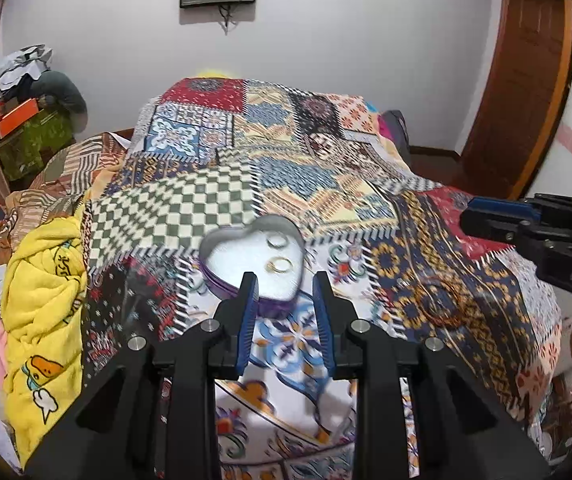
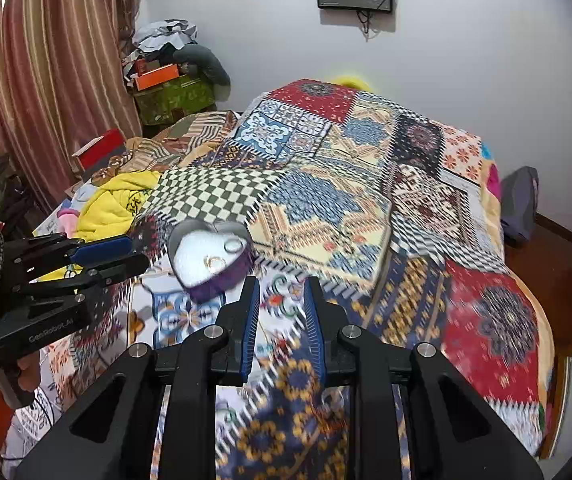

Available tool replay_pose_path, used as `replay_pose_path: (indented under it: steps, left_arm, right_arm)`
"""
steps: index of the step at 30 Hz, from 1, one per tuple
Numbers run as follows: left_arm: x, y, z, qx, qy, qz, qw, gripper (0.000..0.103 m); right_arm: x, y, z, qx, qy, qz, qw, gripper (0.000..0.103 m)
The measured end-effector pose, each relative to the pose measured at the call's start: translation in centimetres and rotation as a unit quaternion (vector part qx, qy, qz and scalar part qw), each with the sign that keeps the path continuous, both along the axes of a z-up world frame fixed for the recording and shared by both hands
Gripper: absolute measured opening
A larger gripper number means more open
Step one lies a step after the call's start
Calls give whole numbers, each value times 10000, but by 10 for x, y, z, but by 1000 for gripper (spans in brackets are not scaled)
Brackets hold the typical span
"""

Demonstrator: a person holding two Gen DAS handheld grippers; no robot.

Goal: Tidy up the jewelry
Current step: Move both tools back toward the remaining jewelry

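Note:
A heart-shaped purple tin (image 1: 221, 248) with a silvery inside lies open on the patterned bedspread; it also shows in the right wrist view (image 2: 193, 256). Two gold rings (image 1: 278, 265) lie inside it, seen too in the right wrist view (image 2: 214, 261). A brown bangle (image 1: 444, 306) lies on the bedspread right of the tin. My left gripper (image 1: 286, 280) is open and empty, just in front of the tin. My right gripper (image 2: 280, 284) is open and empty, to the right of the tin, above the bedspread. Each gripper shows in the other's view, the left one (image 2: 109, 256) and the right one (image 1: 486, 220).
A patchwork bedspread (image 1: 318, 168) covers the bed. A yellow cartoon blanket (image 1: 45, 280) lies bunched at the left edge. Boxes and clothes (image 2: 169, 76) are piled in the far corner by striped curtains (image 2: 45, 80). A wooden door (image 1: 526, 100) stands at the right.

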State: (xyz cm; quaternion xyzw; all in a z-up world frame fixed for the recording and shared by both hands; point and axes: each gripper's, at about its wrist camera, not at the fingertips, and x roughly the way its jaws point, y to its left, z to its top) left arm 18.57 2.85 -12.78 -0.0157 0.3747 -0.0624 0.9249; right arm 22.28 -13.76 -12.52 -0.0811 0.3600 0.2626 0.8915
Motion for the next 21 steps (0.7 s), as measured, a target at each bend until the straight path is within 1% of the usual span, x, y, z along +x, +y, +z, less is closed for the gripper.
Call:
replay_pose_path:
  steps: [3, 8, 11, 14, 15, 18, 21]
  left_arm:
    - [-5, -11, -6, 0, 135, -96, 9999, 27]
    - [-14, -29, -20, -3, 371, -304, 9989, 27]
    - [-20, -40, -29, 49, 503, -422, 9978, 27]
    - [-23, -47, -39, 11, 647, -519, 9966, 27]
    - [-23, -50, -43, -4, 705, -564, 9959, 27]
    - [-23, -59, -51, 23, 803, -656, 9946, 27]
    - [-21, -66, -59, -58, 921, -743, 9930, 27]
  right_arm:
    - [-9, -12, -4, -89, 19, -156, 9998, 20]
    - [-18, -31, -18, -271, 170, -349, 9989, 20]
    - [-22, -43, -32, -385, 315, -442, 9978, 20]
    - [-29, -52, -46, -466, 465, -419, 9970, 20]
    - [-31, -54, -51, -514, 529, -404, 9965, 22]
    - [-36, -54, -65, -605, 646, -384, 9953, 37]
    - [-36, -54, -76, -588, 785, -356, 9945, 38]
